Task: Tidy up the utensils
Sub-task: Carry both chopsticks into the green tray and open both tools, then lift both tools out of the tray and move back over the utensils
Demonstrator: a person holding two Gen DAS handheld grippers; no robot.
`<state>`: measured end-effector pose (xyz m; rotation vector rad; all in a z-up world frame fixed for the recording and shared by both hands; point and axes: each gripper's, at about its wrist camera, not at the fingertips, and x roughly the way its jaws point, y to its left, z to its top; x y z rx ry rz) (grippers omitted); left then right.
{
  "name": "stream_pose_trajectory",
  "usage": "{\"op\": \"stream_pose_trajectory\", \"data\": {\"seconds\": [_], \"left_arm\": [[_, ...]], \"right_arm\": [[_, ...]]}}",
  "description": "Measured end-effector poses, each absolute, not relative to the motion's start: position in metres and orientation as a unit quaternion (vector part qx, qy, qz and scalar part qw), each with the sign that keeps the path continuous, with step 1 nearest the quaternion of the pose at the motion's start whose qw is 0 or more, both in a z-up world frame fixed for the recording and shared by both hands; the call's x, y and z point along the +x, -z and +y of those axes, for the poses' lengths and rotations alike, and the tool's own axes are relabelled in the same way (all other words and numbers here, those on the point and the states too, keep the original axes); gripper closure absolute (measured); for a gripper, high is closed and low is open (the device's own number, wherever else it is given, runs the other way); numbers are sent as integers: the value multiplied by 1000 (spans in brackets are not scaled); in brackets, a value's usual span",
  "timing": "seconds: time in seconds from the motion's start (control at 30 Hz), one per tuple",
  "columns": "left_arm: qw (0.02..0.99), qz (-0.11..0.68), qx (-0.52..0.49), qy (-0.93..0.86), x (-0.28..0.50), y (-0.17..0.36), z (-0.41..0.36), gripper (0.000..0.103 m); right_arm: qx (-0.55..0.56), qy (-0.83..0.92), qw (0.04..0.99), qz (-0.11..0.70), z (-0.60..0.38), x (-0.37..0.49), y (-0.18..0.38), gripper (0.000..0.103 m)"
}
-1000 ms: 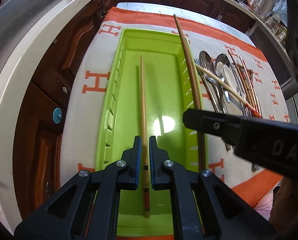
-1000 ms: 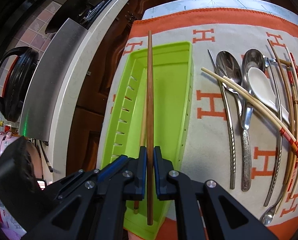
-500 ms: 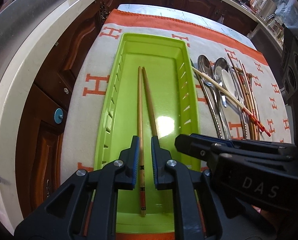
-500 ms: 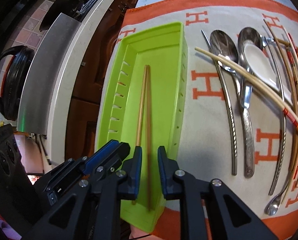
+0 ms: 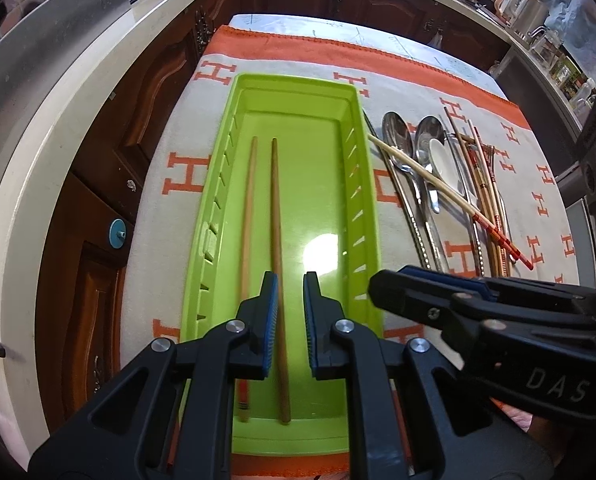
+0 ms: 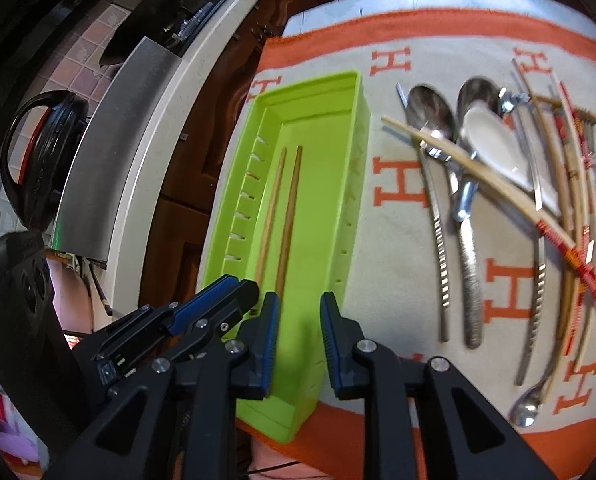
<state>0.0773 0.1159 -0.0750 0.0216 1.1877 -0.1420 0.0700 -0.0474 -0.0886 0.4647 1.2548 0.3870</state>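
Two brown wooden chopsticks (image 5: 274, 240) (image 6: 288, 212) lie side by side, lengthwise, in the left half of the lime green tray (image 5: 367, 184) (image 6: 349, 184). My left gripper (image 5: 290, 304) is open above the tray's near end, its fingers astride the right chopstick without touching it. My right gripper (image 6: 298, 322) is open too, holding nothing, above the tray's near right wall; it shows as a black arm (image 5: 477, 312) in the left wrist view. Right of the tray lies a pile of metal spoons (image 6: 433, 116), a white ceramic spoon (image 6: 497, 144) and chopsticks (image 6: 477, 168).
An orange and cream H-pattern cloth (image 5: 186, 176) (image 6: 401, 184) covers the table. A pale counter edge (image 5: 58, 112) and dark wooden cabinets (image 5: 106, 184) run along the left. A black kettle (image 6: 42, 152) sits far left in the right wrist view.
Both grippers went from shut to open. The right one set its chopstick down in the tray beside the first, and the left one let go of its chopstick. Both have drawn back slightly.
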Motion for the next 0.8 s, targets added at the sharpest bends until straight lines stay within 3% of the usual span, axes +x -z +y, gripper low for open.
{"op": "stream_pose_trajectory", "data": {"seconds": [0.17, 0.33, 0.67, 0.8], "left_arm": [[827, 558, 6, 69, 75, 71, 112, 93], [830, 554, 10, 67, 71, 68, 108, 93], [828, 556, 24, 64, 63, 63, 80, 93], [825, 561, 19, 68, 62, 63, 68, 92]], "right_arm": [[178, -164, 796, 554, -55, 62, 80, 82], [143, -135, 828, 525, -70, 53, 73, 61], [105, -114, 859, 487, -96, 35, 55, 60], [95, -101, 871, 471, -112, 25, 45, 41]]}}
